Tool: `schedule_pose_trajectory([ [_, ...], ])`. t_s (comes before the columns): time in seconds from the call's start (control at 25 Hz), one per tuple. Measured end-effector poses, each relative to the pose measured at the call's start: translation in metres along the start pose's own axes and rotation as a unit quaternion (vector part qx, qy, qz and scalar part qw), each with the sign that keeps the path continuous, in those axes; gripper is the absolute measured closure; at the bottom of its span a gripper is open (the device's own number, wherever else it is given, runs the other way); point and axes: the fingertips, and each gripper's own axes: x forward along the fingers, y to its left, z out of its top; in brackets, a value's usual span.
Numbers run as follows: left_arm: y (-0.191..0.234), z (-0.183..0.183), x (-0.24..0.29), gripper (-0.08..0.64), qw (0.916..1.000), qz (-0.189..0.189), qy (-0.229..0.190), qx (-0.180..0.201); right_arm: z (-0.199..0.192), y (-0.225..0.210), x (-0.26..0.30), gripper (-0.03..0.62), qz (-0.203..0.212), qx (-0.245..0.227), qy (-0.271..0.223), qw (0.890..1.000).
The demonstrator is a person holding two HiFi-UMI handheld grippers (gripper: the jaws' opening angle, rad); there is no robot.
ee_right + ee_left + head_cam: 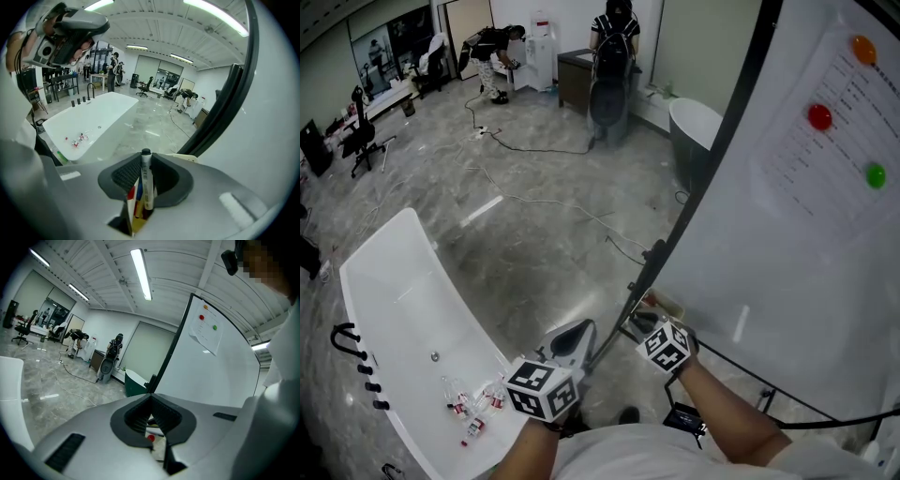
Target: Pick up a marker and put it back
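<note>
My right gripper (145, 158) is shut on a white marker with a black cap (146, 180), which stands upright between the jaws. Beneath it, other markers with red and blue parts (135, 199) lie in a yellowish holder. In the head view the right gripper (645, 321) sits at the lower left edge of the whiteboard (797, 244), by a pale tray (667, 305); the marker is hidden there. My left gripper (150, 398) is shut with nothing in it; a red cap (150, 438) shows below its jaws. It hangs just left of the right one (575, 339).
A white bathtub (403, 300) lies at the left with small bottles (473, 403) in it. The whiteboard's black frame (727, 141) rises ahead, with orange, red and green magnets (819, 116) on the board. Cables cross the floor (534, 202). People stand far back.
</note>
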Motion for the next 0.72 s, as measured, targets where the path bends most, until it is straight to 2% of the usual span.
schedule_pose_trajectory([
  [0.2,-0.006,0.0,0.007,0.558,0.9999,-0.01,0.007,0.007,0.011,-0.012,-0.02,0.511,-0.005,0.04,-0.048,0.998],
  [0.36,-0.019,0.005,0.016,0.558,0.9995,-0.025,0.011,0.018,0.028,-0.024,-0.047,0.509,-0.012,0.075,-0.099,0.992],
  [0.48,-0.032,0.014,0.024,0.558,0.9986,-0.04,0.008,0.032,0.048,-0.04,-0.081,0.511,-0.031,0.112,-0.145,0.983],
  [0.56,-0.042,0.023,0.03,0.558,0.9979,-0.05,0.003,0.042,0.063,-0.047,-0.112,0.547,-0.051,0.116,-0.181,0.975],
  [0.72,-0.062,0.045,0.041,0.558,0.9951,-0.068,-0.011,0.071,0.091,-0.047,-0.171,0.588,-0.065,0.145,-0.254,0.954],
])
